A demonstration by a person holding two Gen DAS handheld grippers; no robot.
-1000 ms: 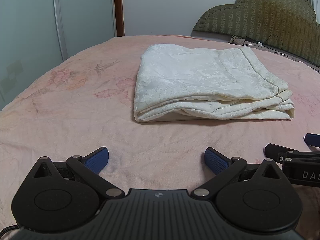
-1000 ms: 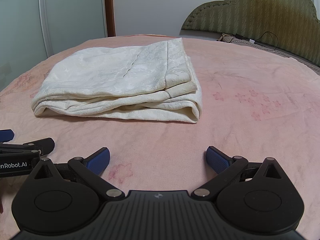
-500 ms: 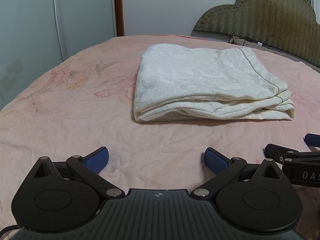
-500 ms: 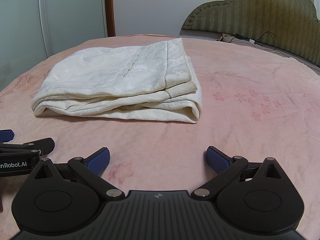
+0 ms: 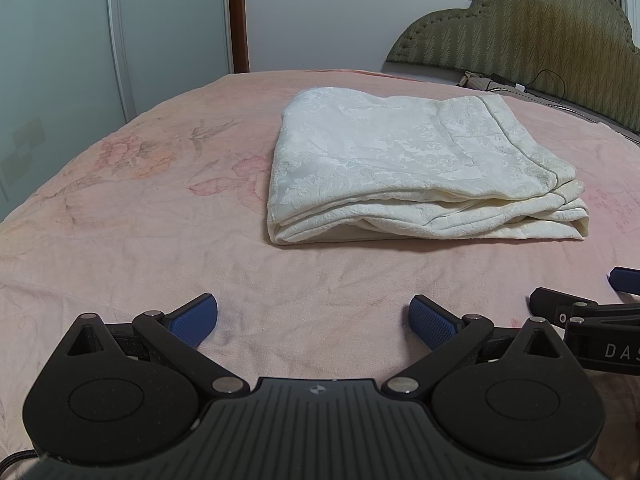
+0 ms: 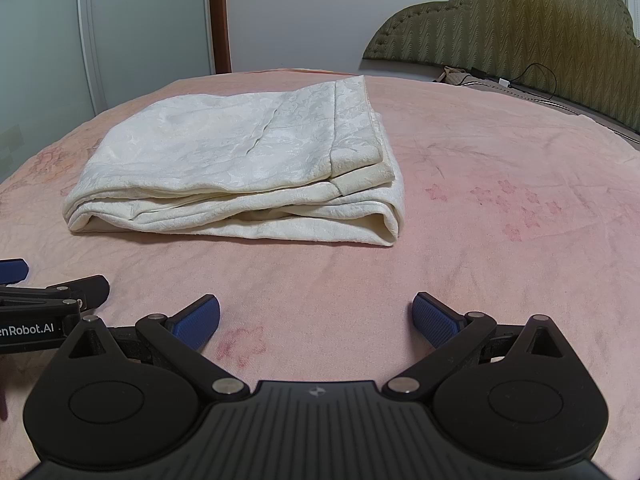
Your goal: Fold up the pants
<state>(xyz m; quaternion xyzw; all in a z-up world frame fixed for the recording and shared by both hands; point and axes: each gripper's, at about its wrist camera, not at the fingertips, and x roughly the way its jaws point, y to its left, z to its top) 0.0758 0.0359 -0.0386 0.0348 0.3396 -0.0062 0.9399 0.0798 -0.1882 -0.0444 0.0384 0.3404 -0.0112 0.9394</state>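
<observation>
Cream-white pants (image 5: 412,168) lie folded into a thick rectangle on the pink bedspread (image 5: 140,208); the right wrist view shows the same pants (image 6: 240,172) with the stacked layers facing me. My left gripper (image 5: 314,320) rests open low over the bedspread, well short of the pants, with nothing between its blue pads. My right gripper (image 6: 316,320) is also open and empty, at a similar distance from the bundle. Each gripper shows at the edge of the other's view: the right gripper (image 5: 592,304) and the left gripper (image 6: 48,296).
A padded olive headboard (image 5: 520,28) stands at the back right with a cable and a small item at its foot. Pale wardrobe doors (image 5: 80,40) and a brown door frame line the left. The bedspread (image 6: 500,200) spreads bare around the pants.
</observation>
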